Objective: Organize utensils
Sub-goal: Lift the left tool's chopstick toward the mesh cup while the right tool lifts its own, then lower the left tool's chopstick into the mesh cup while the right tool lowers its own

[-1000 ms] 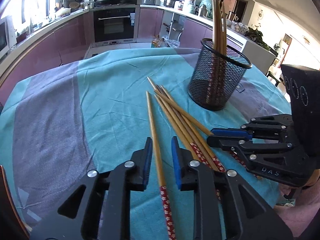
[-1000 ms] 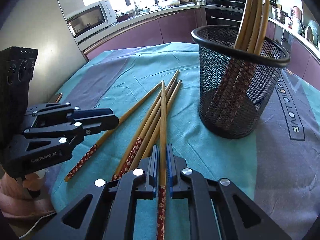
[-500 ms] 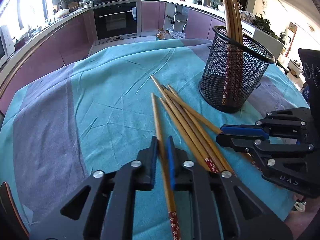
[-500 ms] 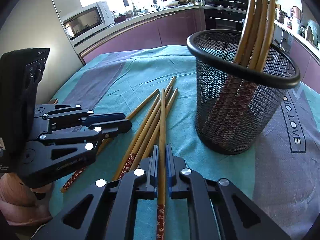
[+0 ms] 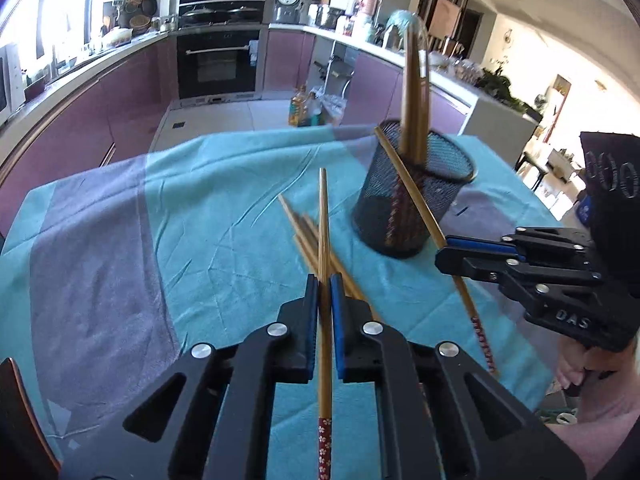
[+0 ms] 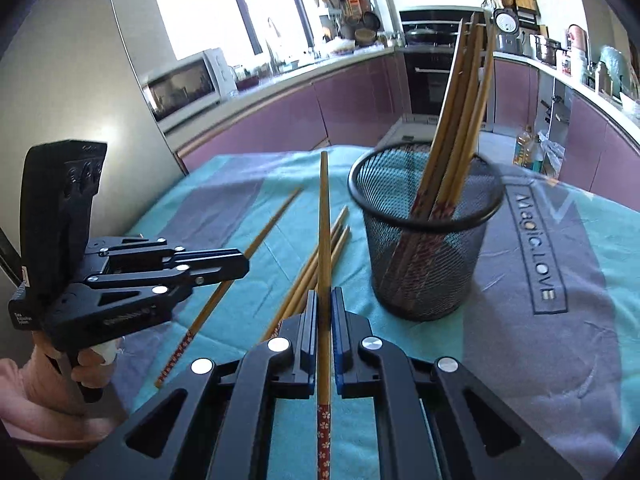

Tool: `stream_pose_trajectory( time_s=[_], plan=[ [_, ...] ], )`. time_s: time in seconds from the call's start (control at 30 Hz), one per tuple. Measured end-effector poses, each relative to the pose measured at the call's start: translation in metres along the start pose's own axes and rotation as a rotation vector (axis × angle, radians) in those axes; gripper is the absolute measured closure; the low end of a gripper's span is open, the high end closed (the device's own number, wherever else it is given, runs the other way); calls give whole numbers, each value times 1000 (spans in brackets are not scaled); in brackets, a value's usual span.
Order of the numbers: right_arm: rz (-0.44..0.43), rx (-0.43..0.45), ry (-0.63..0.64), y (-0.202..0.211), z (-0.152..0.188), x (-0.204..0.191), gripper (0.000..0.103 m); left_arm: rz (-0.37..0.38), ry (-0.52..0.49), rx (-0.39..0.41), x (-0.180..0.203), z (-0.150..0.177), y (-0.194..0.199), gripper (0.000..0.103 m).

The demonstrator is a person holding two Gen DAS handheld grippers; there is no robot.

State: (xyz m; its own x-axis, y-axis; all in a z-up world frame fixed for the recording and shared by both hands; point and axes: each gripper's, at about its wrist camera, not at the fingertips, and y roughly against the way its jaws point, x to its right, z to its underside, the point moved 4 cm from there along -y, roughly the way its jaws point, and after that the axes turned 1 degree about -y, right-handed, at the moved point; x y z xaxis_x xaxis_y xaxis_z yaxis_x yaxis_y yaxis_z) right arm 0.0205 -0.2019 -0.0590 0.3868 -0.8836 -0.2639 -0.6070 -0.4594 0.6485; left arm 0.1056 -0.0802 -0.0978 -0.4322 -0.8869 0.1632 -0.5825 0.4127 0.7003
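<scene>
Each claw, left [image 5: 325, 280] and right [image 6: 325, 294], pinches one chopstick [image 5: 324, 248] clear of the bench (cup [image 6: 426, 240] at two o'clock). Long shafts could clip the rim and pivot loose.

I am working in a home kitchen: purple cabinets [image 5: 132, 92] line the curved walls, a built-in oven [image 5: 218, 62] sits far, a microwave [image 6: 184, 84] stands left, and a cloth-covered table [image 5: 224, 216] lies near.
</scene>
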Motion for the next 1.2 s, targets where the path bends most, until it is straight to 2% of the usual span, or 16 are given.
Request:
stream_pose_trajectory(
  time_s=[0.27,0.53,1.2],
  plan=[
    [-25,103,-23,33,-16,7,97,98,-19,96,13,-17,45,96],
    [-40,171,-21,55,-33,11,97,174,-30,180,23,-37,84,96],
    [3,313,19,93,-86,14,97,202,-48,352,44,-110,113,96]
  ],
)
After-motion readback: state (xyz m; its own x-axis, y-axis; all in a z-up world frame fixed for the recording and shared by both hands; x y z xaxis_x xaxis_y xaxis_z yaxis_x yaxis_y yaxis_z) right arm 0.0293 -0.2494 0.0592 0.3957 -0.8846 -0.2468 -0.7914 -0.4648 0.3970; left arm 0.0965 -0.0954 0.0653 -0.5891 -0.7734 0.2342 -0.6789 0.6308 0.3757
